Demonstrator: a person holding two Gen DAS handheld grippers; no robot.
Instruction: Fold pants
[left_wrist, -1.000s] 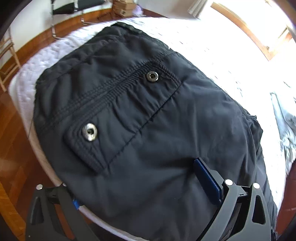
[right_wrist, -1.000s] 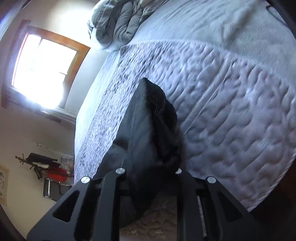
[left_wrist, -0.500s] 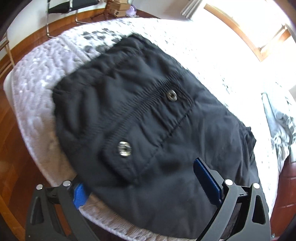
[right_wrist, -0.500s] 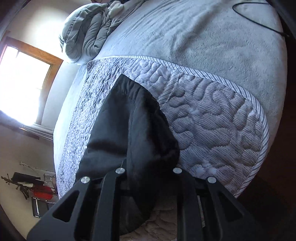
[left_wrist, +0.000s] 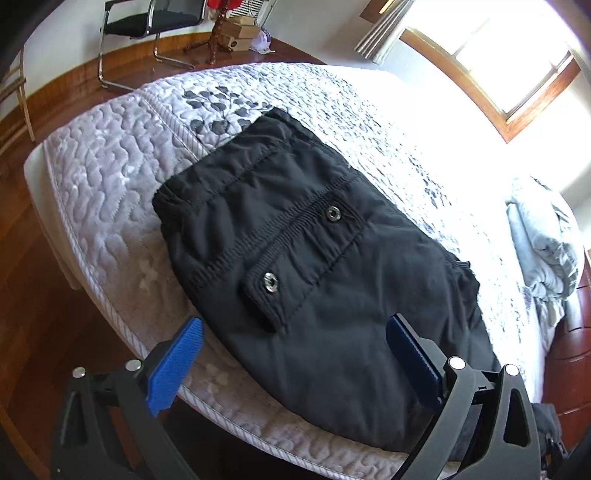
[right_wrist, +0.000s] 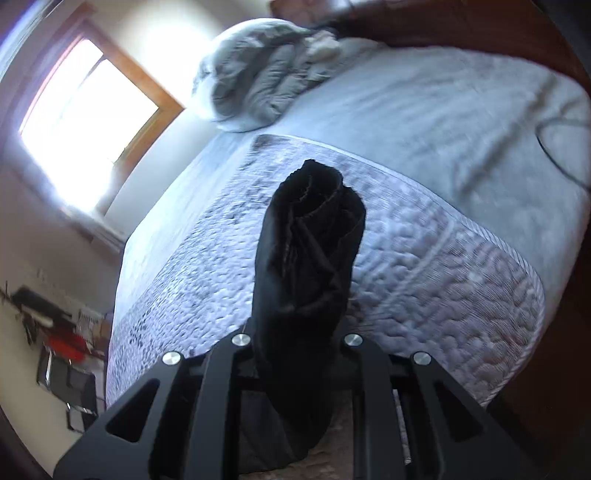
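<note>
Black pants (left_wrist: 317, 273) lie folded on the quilted bed (left_wrist: 110, 177) near its front edge, flap pocket with two metal snaps facing up. My left gripper (left_wrist: 295, 354) is open, its blue pads (left_wrist: 177, 362) spread either side of the pants' near edge, above it and holding nothing. In the right wrist view my right gripper (right_wrist: 295, 343) is shut on a bunched end of the pants (right_wrist: 310, 251), which stands up out of the jaws above the bed (right_wrist: 443, 288).
A grey crumpled duvet (right_wrist: 266, 74) lies at the head of the bed, also in the left wrist view (left_wrist: 543, 236). A dark cable (right_wrist: 554, 147) lies on the sheet. A chair (left_wrist: 147, 22) and boxes stand on the wooden floor (left_wrist: 37, 295).
My left gripper has pulled back and up from the pants, so more of the bed shows and both blue pads are free. My right gripper has lifted the bunched end higher.
</note>
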